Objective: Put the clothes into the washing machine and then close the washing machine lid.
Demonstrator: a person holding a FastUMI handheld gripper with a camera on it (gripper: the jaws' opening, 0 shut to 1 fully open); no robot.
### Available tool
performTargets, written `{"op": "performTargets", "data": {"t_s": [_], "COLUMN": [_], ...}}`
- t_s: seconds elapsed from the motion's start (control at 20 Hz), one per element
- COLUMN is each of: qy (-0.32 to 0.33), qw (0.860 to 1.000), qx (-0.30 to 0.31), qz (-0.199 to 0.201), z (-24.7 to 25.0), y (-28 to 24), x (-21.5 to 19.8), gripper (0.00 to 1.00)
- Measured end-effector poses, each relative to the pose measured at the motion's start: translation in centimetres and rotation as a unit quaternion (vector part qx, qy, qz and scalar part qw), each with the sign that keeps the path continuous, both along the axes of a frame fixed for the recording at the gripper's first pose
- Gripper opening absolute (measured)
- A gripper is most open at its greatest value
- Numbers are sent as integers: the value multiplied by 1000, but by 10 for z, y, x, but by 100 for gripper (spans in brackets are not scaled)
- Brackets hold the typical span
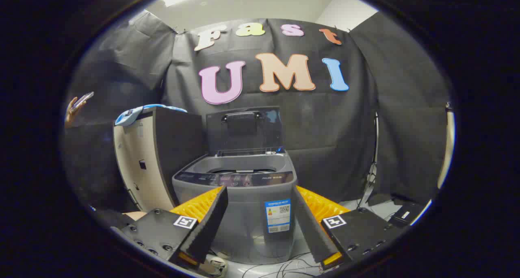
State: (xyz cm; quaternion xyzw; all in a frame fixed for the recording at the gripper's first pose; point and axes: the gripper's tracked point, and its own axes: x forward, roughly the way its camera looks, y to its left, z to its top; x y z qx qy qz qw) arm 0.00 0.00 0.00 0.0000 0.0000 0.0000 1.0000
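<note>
Gripper view: tongs (260, 225) at bottom centre, fingers (211, 225) spread wide, holding nothing, touching nothing. Between and just beyond them stands the grey washing machine (237, 213), centre frame, lid (243, 129) upright and open, tub mouth exposed; can't tell if anything is inside. Blue clothes (138, 112) lie on top of a beige cabinet (138, 164), left of the machine, mid-left of frame. Task looks barely begun: clothes not picked up, not loaded, lid not closed. A hand (73, 109) shows at far left.
</note>
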Motion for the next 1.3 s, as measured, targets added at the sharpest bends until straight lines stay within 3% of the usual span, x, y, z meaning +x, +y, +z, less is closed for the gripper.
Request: {"op": "performTargets", "data": {"t_s": [1.3], "qy": [-4], "qw": [1000], "qx": [15], "qz": [0], "z": [5], "y": [-4], "x": [-1], "gripper": [97]}}
